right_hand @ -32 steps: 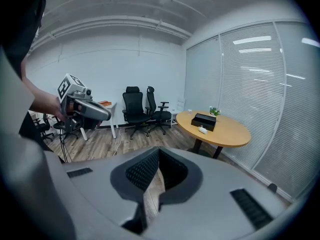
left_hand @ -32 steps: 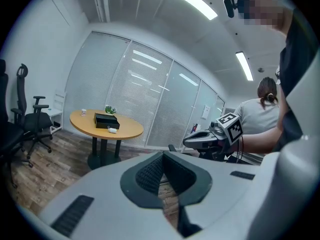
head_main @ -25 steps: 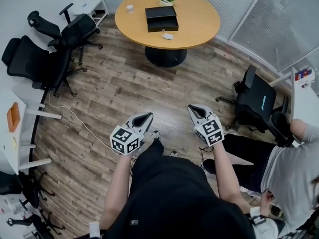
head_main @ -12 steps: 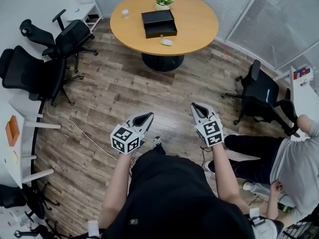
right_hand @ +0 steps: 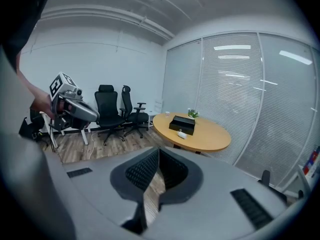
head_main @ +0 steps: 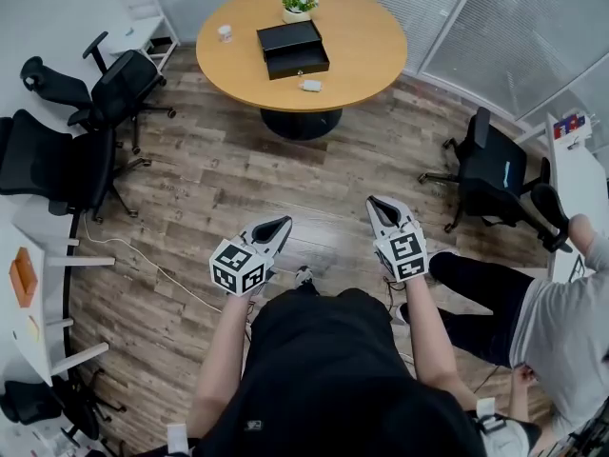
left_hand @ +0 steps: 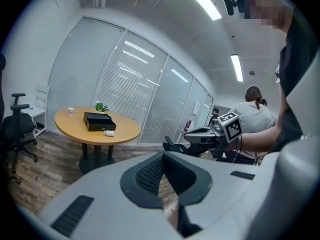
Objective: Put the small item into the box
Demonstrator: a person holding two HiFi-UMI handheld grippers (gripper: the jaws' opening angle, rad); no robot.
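A black box with its drawer pulled out stands on the round wooden table far ahead. The small white item lies on the table just in front of it. My left gripper and right gripper are held side by side over the wooden floor, well short of the table. Both are shut and hold nothing. The left gripper view shows the box and item in the distance beyond the left gripper. The right gripper view shows the box and item past the right gripper.
Black office chairs stand at the left and another chair at the right. A person sits at the right. A potted plant and a cup share the table. A cable crosses the floor.
The view has advanced and turned: the table has slid left and slightly up in the head view, and the right chair and seated person have drifted right. Both grippers stay shut.
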